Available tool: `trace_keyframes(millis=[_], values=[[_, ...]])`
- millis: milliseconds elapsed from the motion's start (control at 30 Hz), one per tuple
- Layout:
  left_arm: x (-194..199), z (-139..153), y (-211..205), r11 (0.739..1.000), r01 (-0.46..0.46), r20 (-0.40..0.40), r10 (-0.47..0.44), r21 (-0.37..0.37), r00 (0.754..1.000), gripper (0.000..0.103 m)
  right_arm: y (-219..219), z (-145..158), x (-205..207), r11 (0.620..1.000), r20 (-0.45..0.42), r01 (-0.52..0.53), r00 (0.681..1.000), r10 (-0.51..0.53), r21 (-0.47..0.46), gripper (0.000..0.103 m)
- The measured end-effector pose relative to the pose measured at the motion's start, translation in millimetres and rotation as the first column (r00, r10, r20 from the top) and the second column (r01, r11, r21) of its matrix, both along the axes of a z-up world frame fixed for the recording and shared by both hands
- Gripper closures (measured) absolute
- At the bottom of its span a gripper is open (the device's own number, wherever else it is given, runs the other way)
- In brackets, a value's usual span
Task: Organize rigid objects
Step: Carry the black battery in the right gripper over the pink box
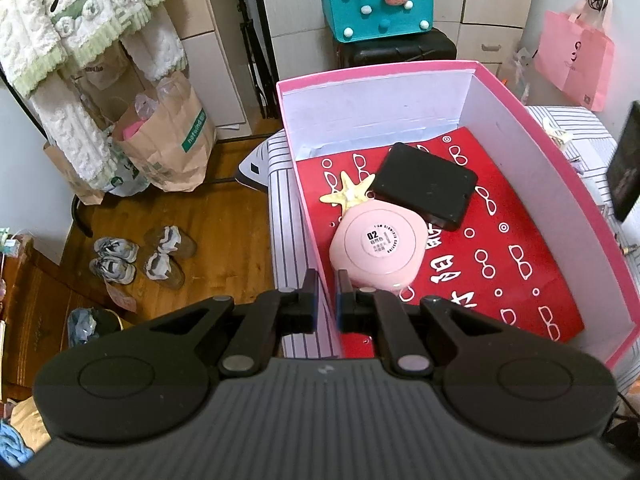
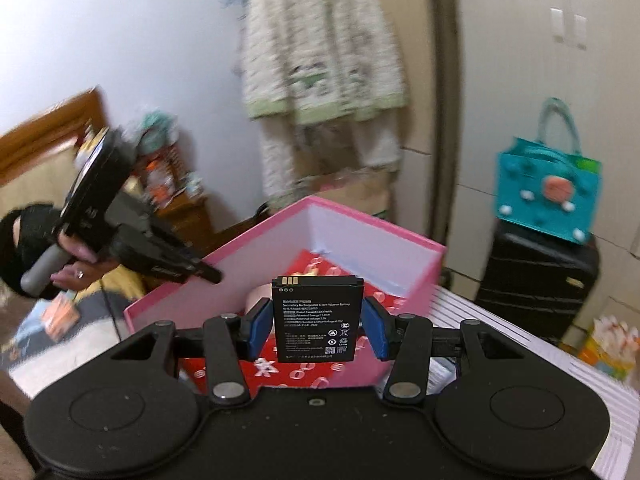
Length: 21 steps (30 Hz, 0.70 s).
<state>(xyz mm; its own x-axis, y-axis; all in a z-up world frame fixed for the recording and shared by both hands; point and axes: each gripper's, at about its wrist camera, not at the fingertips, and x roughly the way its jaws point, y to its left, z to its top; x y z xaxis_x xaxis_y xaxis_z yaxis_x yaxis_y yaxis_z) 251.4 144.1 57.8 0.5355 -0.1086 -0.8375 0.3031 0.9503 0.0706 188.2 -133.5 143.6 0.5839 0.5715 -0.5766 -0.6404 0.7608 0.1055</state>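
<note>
Clamped in the right gripper (image 2: 318, 326), a battery (image 2: 318, 318) stands upright. At twelve o'clock sits the pink box (image 2: 280, 236); the left gripper (image 1: 328, 296) straddles its wall, pinched together.

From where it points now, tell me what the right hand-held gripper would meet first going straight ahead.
Probably the pink box: the right hand-held gripper, holding a battery, aims over the near rim into its interior; depth is unclear.

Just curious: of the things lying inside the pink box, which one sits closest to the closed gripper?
The rounded pink plastic case with the white round label, right ahead of the left gripper; the pale starfish and black flat case lie beyond.
</note>
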Motion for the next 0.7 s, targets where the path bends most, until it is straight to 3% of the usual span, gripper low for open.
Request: trace_keyframes(millis=[267,467,700], values=[[0,1,0,1.000,0.015,-0.005,-0.015,0.006,1.000,0.095,56,-30,23,0.975,-0.074,-0.128,0.990,0.116,-0.183,0.049],[1,1,0,1.000,0.015,-0.007,-0.015,0.005,1.000,0.095,86,-60,36,0.903,-0.138,-0.228,0.972,0.189,-0.364,0.049],[1,0,0,1.000,0.011,-0.011,-0.011,0.000,1.000,0.095,115,-82,52,0.831,-0.186,-0.307,0.951,0.247,-0.464,0.049]])
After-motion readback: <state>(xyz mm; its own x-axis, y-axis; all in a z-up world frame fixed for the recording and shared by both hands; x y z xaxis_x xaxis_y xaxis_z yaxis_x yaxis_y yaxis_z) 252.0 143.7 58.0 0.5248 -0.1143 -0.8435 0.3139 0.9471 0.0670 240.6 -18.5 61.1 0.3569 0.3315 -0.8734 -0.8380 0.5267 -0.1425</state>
